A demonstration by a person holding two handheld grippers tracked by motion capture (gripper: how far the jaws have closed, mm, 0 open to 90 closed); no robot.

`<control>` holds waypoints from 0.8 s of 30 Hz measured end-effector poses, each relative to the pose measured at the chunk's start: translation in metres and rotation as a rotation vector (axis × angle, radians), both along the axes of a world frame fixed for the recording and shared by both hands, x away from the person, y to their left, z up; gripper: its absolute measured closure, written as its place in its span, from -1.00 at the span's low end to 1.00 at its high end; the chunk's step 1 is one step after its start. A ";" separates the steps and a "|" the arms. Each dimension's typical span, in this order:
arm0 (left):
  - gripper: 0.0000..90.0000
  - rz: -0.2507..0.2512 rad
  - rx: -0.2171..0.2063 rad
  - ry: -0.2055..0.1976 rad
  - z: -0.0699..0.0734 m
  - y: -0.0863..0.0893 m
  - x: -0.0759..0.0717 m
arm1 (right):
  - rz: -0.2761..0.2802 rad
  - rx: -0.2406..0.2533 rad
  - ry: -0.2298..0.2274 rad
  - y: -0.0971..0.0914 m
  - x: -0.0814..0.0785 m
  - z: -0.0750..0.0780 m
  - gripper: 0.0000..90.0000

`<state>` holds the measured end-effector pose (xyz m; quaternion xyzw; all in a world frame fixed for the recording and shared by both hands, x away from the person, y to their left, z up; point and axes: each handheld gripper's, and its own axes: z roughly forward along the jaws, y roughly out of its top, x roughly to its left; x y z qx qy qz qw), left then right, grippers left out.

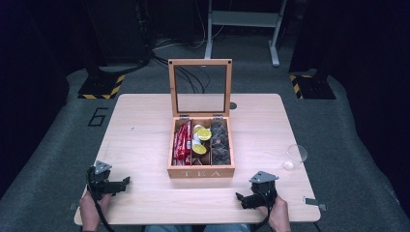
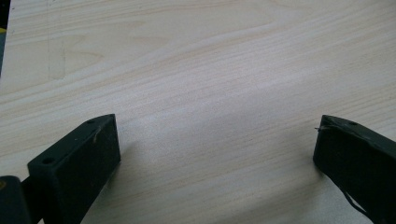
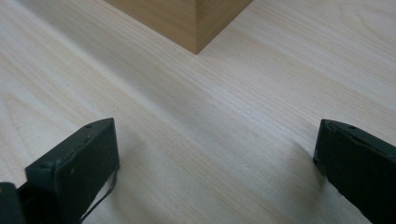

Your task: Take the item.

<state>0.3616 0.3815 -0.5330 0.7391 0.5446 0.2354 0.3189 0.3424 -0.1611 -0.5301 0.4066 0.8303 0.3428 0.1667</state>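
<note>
1. Pale wood grain covers the bench (image 1: 145, 145). In the high view, the left tool (image 1: 126, 181) sits near the front left corner, held by the person's left hand (image 1: 91, 210), tips pointing right toward the middle.
2. The left gripper view looks along this tool (image 2: 217, 140): its two black jaws stand wide apart with bare bench wood between them, gripping nothing. The box is not in its field.
3. At the bench's middle stands a wooden tea box (image 1: 201, 170) with "TEA" on its front wall. Its glass-paned lid (image 1: 200, 87) is raised upright at the back.
4. The high view alone looks into the three compartments: red packets (image 1: 182, 143) in the left one, yellow-topped round capsules (image 1: 200, 140) in the middle one, dark wrapped pieces (image 1: 220, 141) in the right one.
5. The right tool (image 1: 239, 196) rests near the front edge, right of the box and apart from it, held by the right hand (image 1: 279, 217), tips pointing left.
6. The right gripper view shows what the overhead picture cannot: this tool (image 3: 217, 140) has its jaws spread wide over bare wood, empty, with one lower corner of the tea box (image 3: 187, 18) ahead.
7. A clear plastic cup (image 1: 295, 155) lies tipped near the right edge, well apart from the box.
</note>
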 end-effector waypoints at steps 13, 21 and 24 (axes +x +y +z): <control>-0.99 0.001 0.000 -0.001 0.000 0.000 0.000 | -0.012 -0.017 0.022 -0.001 0.004 0.003 -1.00; -0.99 -0.001 0.001 -0.001 0.000 0.000 0.000 | -0.032 0.009 0.064 -0.005 0.004 0.009 -1.00; -0.99 -0.002 -0.001 -0.001 0.000 0.000 0.000 | -0.014 -0.006 0.060 -0.005 0.004 0.015 -1.00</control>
